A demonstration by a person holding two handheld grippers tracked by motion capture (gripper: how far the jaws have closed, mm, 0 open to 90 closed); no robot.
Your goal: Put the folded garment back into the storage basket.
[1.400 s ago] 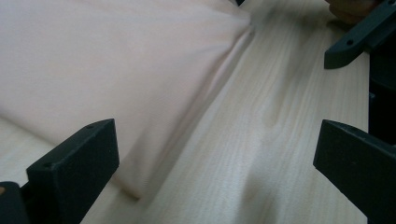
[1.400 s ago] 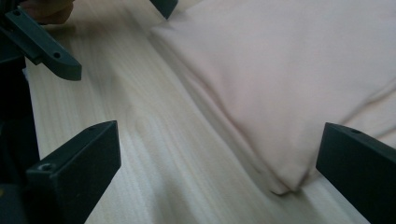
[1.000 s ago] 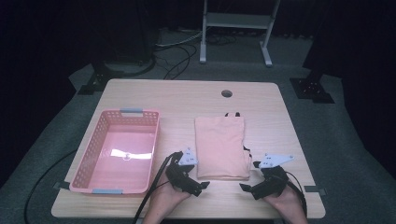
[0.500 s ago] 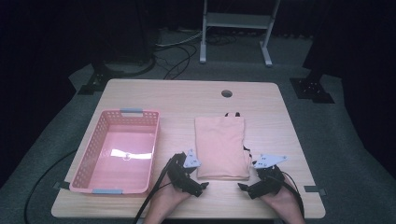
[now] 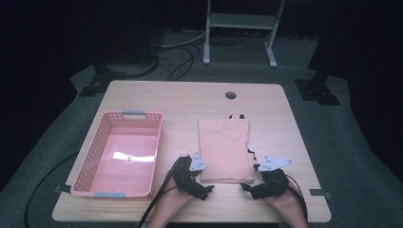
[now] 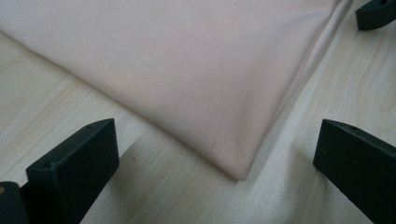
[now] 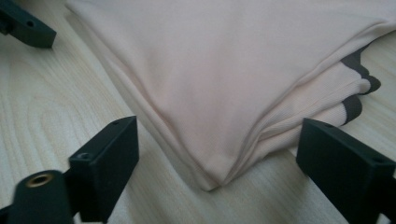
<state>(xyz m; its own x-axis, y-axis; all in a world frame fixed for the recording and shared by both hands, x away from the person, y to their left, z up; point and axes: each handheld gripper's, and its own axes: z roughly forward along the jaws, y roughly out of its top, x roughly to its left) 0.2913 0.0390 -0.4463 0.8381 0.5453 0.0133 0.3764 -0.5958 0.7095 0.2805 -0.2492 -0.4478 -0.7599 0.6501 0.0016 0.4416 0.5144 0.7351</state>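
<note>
Both grippers' jaws stand spread at the folded cloth's near corners; right gripper's just narrowing; dark trim half-hidden.

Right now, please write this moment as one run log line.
left gripper: open at cloth corner | right gripper: open, jaws just closing, corner between | basket: empty
</note>
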